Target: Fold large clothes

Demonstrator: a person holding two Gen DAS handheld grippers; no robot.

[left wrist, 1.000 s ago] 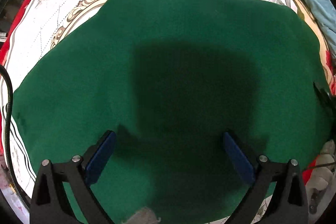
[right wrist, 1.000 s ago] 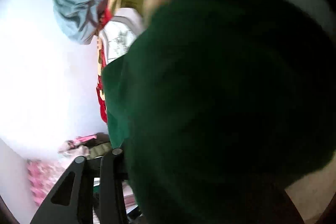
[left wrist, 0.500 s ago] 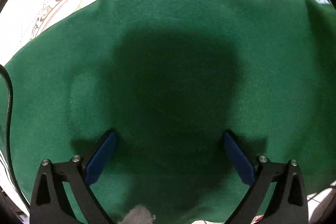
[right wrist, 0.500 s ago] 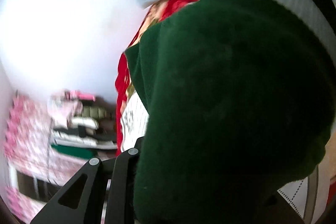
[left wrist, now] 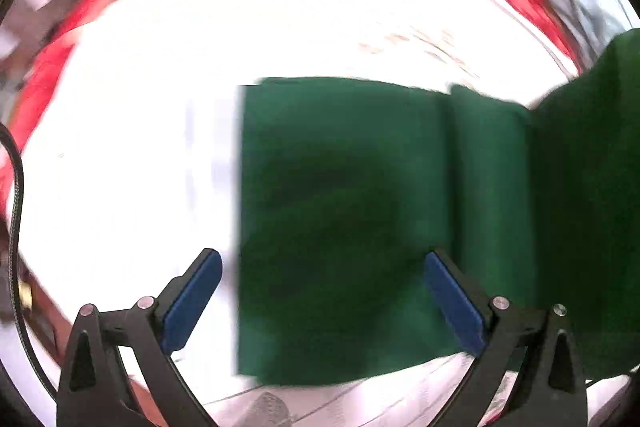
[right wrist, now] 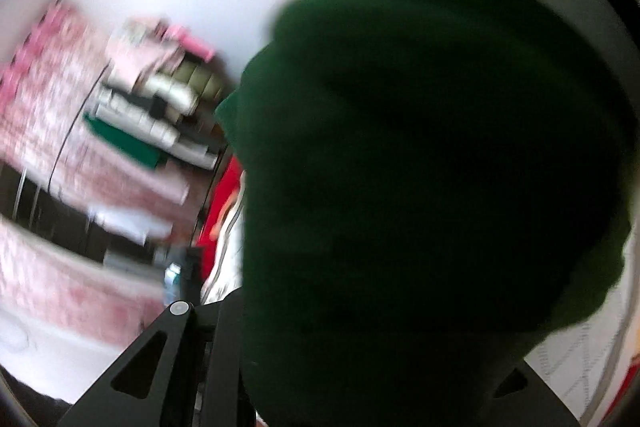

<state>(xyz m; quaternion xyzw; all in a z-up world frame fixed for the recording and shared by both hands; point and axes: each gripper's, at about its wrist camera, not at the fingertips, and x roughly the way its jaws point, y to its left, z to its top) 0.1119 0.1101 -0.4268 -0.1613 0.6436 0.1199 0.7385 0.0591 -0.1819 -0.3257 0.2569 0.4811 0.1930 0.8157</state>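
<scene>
The dark green garment [left wrist: 344, 211] lies on the white patterned bedspread [left wrist: 132, 155], with a straight left edge and a fold line to the right; at far right it rises up off the bed. My left gripper [left wrist: 322, 291] is open and empty, its blue pads [left wrist: 192, 299] spread above the cloth's left edge. In the right wrist view the green garment [right wrist: 420, 167] bunches over most of the lens. My right gripper [right wrist: 248, 355] is shut on it; only its left black finger shows.
The bedspread has a red border [left wrist: 48, 59] at the far left. In the right wrist view a blurred shelf with folded clothes [right wrist: 160, 107] and pink patterned fabric [right wrist: 48, 131] stands by a white wall.
The left gripper has swung left, so the garment's left edge and bare bedspread now show. The right gripper has lifted and turned with the cloth; shelves now show behind it.
</scene>
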